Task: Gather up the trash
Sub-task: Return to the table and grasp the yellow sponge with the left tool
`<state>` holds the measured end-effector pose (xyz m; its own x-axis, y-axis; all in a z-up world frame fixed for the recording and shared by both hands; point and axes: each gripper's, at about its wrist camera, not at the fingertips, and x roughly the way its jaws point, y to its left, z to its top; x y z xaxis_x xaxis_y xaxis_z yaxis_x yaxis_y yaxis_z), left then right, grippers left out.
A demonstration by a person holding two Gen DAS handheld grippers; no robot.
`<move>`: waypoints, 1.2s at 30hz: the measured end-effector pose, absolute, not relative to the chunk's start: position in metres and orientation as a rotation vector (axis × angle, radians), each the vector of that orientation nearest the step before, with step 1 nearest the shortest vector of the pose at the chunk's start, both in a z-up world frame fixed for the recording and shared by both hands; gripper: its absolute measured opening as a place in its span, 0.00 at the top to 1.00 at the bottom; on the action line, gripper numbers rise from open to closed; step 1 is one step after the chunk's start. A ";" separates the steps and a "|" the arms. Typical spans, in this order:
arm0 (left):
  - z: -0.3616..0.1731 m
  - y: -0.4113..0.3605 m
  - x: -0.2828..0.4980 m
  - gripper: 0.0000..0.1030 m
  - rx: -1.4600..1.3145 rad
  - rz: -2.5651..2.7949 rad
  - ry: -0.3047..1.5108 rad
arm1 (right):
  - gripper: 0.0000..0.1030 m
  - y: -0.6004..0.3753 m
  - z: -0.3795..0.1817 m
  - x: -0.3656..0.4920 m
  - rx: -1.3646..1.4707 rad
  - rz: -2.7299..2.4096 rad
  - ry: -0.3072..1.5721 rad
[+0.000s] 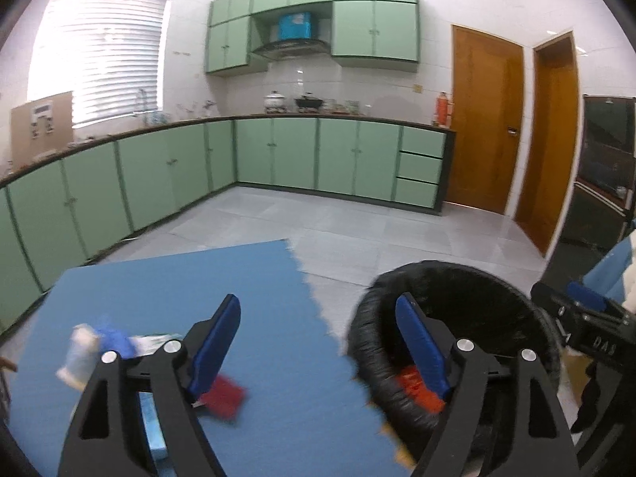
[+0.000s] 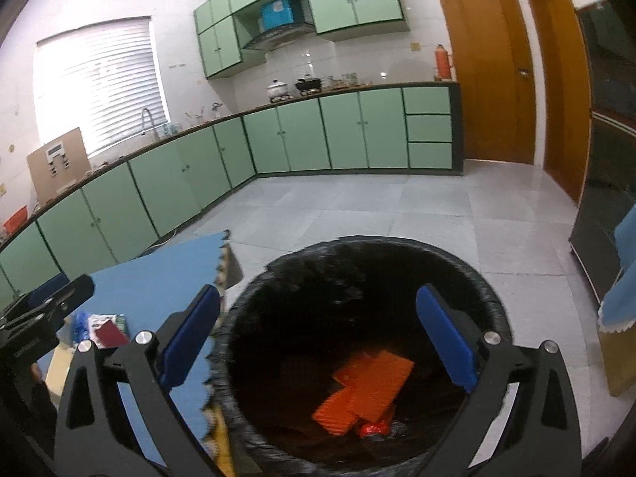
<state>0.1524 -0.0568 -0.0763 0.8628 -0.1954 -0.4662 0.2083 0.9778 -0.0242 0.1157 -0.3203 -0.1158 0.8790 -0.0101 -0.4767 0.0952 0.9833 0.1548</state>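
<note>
Partly done: orange wrappers (image 2: 363, 391) lay at the bottom of the black-lined bin (image 2: 491, 302), w/ the right gripper (image 2: 318, 342) over its mouth, fingers wide apart & empty. Left gripper (image 1: 318, 342) sat between bin & blue mat (image 1: 167, 278), fingers also apart, nothing held. Still to collect on the mat: red packet (image 1: 224, 397), blue scrap (image 1: 115, 340), pale crumpled piece (image 1: 79, 355), blurred, so exact count unclear.

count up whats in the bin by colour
orange packets: 3
red shiny wrapper: 1
total: 4 showing in the black-lined bin; the orange ones overlap, so that count is approximate
</note>
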 end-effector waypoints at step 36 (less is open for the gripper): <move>-0.154 0.097 0.083 0.40 0.038 0.118 0.606 | 0.07 -0.133 -0.166 0.103 0.060 0.189 0.594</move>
<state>0.0834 0.0967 -0.1542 0.8154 0.1215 -0.5660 -0.0993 0.9926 0.0699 0.1035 -0.1327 -0.1658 0.8120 0.1940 -0.5506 -0.1596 0.9810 0.1103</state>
